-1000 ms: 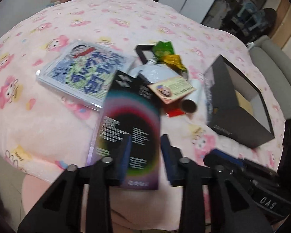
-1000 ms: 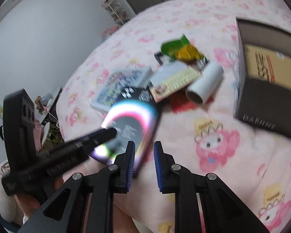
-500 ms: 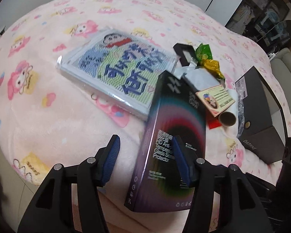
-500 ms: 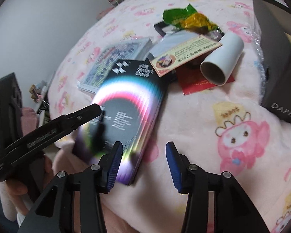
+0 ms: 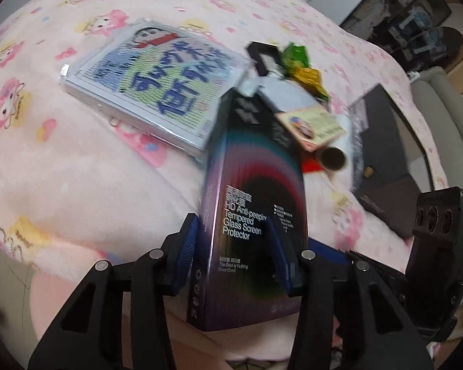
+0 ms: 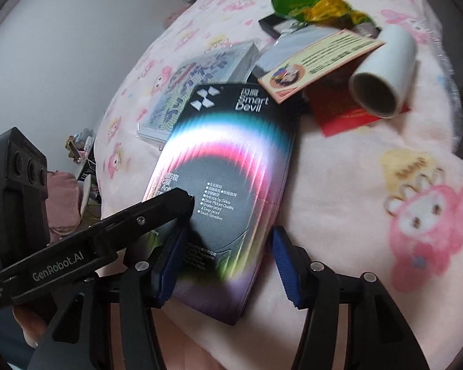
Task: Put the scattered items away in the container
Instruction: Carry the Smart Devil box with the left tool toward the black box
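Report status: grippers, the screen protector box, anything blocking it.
Left gripper closing around screen protector box. Right gripper opening, box's near end between its fingers. Box's far end tucked under card.

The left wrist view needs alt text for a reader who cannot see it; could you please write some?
The left tool is closing on a dark screen protector box, one finger under its edge and one on its face, over a pink cartoon-print blanket. Behind lie a flat cartoon packet, snack wrappers, a card and a cardboard tube; the open black container sits right.
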Available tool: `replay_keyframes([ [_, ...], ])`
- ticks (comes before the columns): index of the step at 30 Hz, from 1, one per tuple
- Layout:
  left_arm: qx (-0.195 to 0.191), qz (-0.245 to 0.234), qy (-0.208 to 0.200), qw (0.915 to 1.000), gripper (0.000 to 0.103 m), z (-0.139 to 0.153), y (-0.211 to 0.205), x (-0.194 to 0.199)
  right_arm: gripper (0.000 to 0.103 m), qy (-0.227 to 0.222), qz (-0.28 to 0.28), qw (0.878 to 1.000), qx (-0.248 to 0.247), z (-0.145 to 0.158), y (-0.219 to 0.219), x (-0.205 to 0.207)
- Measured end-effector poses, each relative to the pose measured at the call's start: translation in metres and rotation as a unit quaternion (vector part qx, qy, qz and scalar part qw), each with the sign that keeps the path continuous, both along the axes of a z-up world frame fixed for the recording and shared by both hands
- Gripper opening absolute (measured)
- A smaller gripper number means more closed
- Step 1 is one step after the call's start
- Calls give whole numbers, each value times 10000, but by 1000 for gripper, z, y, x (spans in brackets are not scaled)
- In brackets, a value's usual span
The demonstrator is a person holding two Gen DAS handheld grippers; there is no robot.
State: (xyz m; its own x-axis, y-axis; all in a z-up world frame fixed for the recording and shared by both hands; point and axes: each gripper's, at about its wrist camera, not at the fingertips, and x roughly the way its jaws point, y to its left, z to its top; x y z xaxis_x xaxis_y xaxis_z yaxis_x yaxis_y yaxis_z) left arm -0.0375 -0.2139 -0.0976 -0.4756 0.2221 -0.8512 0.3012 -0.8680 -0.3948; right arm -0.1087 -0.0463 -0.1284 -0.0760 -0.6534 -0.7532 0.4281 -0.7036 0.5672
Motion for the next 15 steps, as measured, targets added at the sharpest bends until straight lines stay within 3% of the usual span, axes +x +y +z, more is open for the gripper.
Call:
replay_keyframes([
  [5,138,-652,83,9977,46,12,40,9,48,74,-168,9998,-77,21,42,15],
  [10,240,-1290,-123,9913,47,-1,86,7,48,15,-410,9987,316,19,87,32],
  [13,237,-1382,-229,9899,45,-13,98,1,48,-158,-588,9975,344,8,108,34],
  [15,-19,-1310,-302,9909,44,-23,102,-6,47,-204,-726,9968,282,3,117,33],
])
